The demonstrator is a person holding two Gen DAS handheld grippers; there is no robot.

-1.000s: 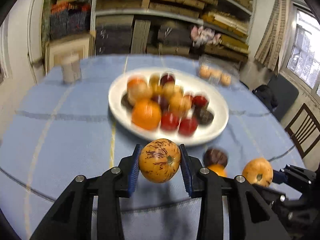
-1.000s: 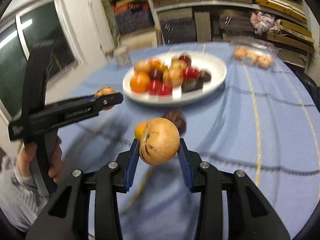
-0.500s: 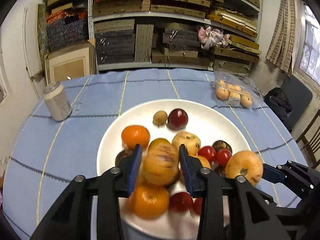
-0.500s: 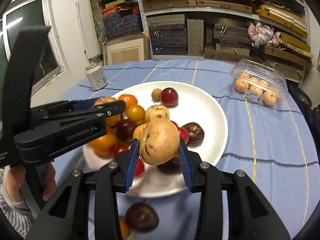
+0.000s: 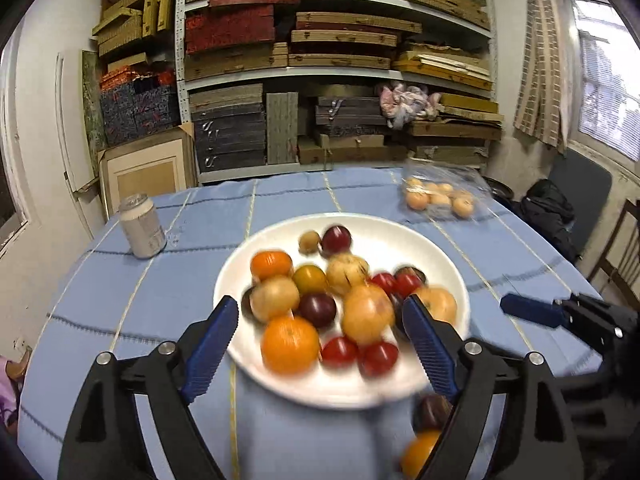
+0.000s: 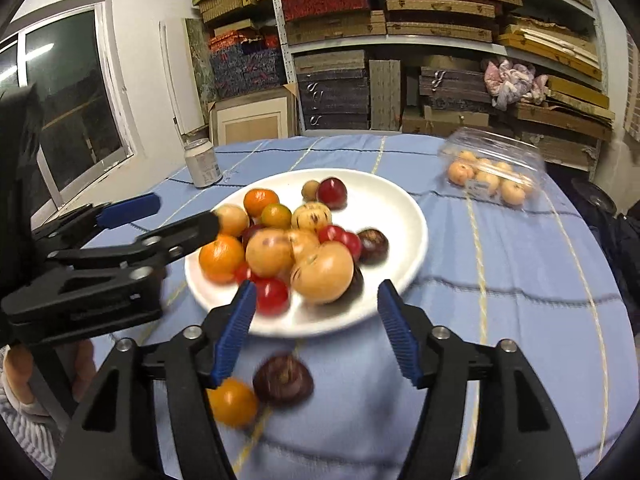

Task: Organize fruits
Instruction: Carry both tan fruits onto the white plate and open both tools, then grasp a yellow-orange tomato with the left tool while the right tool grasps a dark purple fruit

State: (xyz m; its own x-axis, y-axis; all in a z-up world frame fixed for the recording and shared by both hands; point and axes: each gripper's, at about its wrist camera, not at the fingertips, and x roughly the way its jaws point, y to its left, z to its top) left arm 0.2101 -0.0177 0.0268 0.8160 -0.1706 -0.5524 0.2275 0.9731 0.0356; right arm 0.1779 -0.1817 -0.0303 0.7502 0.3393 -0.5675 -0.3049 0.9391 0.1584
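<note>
Both yellow-tan fruits that were clamped between the blue pads a moment ago now lie on the white plate (image 5: pixel 436 248), and both pairs of jaws have sprung apart.

On the far left of the blue tablecloth (image 5: pixel 168 288) stands a silver can (image 5: pixel 142 226). At the middle, the plate holds a heap: a large orange (image 5: pixel 290 344) at its near left edge, a smaller orange (image 5: pixel 271 264) behind it, several pale yellow streaked fruits (image 5: pixel 366 312), dark purple plums (image 5: pixel 318 309), small red tomatoes (image 5: pixel 378 357), and a little brown fruit (image 5: pixel 309 241) beside a red plum (image 5: pixel 336 239) at the far side. In the right wrist view the largest tan fruit (image 6: pixel 322 272) sits at the plate's near edge. Far right, a clear plastic clamshell (image 6: pixel 494 166) holds small peach-coloured fruits.

Off the plate, on the cloth near its front edge, lie a dark purple fruit (image 6: pixel 283 379) and a small orange one (image 6: pixel 231 402) just left of it, close together.

The left gripper (image 5: pixel 320 344) hovers over the near part of the plate, jaws opening wide, nothing between the pads. The right gripper (image 6: pixel 316 332) hovers at the plate's near rim, jaws opening about halfway, gripping nothing; the tan fruit lies just beyond its pads. A hand (image 6: pixel 24 364) in a light knitted sleeve holds the left tool's handle.
</note>
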